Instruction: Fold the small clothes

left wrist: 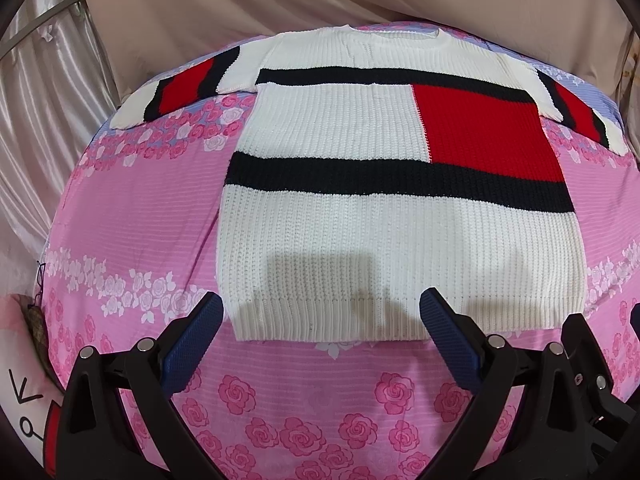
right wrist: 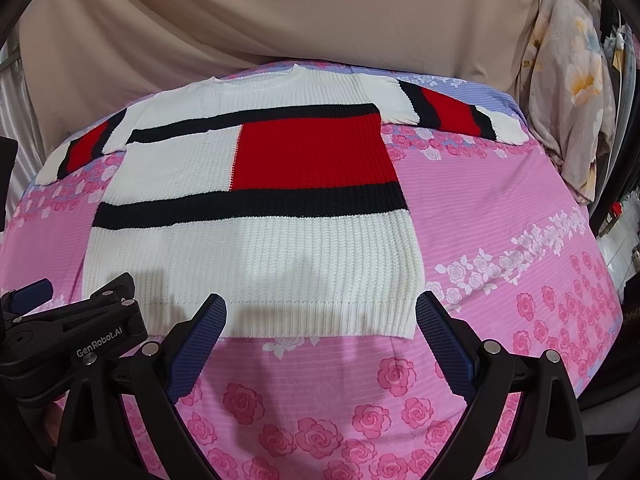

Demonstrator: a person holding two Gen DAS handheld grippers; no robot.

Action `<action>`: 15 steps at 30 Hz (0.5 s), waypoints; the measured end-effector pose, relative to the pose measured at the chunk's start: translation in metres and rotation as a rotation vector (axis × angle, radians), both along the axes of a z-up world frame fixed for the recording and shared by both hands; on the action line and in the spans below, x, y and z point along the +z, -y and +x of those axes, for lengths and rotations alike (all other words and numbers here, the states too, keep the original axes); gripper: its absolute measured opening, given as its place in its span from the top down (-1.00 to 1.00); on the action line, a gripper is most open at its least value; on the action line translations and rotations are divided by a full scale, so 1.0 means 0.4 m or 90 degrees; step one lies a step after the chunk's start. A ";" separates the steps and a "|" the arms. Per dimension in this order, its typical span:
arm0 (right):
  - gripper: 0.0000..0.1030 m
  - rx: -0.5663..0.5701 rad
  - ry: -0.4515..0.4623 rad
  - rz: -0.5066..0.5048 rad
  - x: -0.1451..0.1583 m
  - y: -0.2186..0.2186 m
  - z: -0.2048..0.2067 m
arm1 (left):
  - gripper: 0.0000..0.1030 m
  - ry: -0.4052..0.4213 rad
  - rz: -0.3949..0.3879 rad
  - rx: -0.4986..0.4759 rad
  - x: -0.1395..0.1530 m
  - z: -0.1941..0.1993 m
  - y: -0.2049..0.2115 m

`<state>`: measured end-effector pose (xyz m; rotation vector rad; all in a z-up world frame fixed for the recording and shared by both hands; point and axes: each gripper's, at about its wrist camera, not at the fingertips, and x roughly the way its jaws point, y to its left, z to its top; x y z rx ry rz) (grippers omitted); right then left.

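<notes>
Now my left gripper (left wrist: 322,322) and right gripper (right wrist: 320,322) both gape wide, holding nothing, near the hem of the sweater (left wrist: 384,184), which lies flat, sleeves spread, on the pink sheet (left wrist: 304,396).

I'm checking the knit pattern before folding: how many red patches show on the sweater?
3: one large red block on the sweater's chest, one red band on the left sleeve, one on the right sleeve. The underside is hidden, so more may exist.
</notes>
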<state>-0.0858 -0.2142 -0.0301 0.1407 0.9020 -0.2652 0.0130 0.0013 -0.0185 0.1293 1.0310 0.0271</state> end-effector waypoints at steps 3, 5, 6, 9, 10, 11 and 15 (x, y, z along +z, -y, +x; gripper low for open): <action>-0.83 0.000 0.000 -0.001 -0.002 0.001 -0.001 | -0.87 -0.002 0.000 0.001 -0.001 0.002 0.000; -0.83 0.000 -0.001 0.000 -0.001 0.002 0.000 | -0.87 -0.002 0.001 0.000 0.000 0.003 0.002; -0.83 0.000 -0.001 0.000 -0.002 0.002 0.000 | -0.87 -0.002 0.001 0.000 0.000 0.003 0.002; -0.83 0.000 -0.001 0.000 -0.001 0.002 -0.001 | -0.87 -0.003 0.001 0.001 -0.001 0.004 0.002; -0.83 -0.001 -0.002 0.000 -0.001 0.001 0.003 | -0.87 -0.004 0.001 0.001 -0.002 0.005 0.002; -0.83 -0.001 -0.003 0.001 -0.004 0.003 0.003 | -0.87 -0.004 0.002 0.001 -0.003 0.005 0.002; -0.83 -0.003 -0.009 0.003 -0.016 0.004 0.005 | -0.87 -0.009 0.002 0.002 -0.009 0.008 0.001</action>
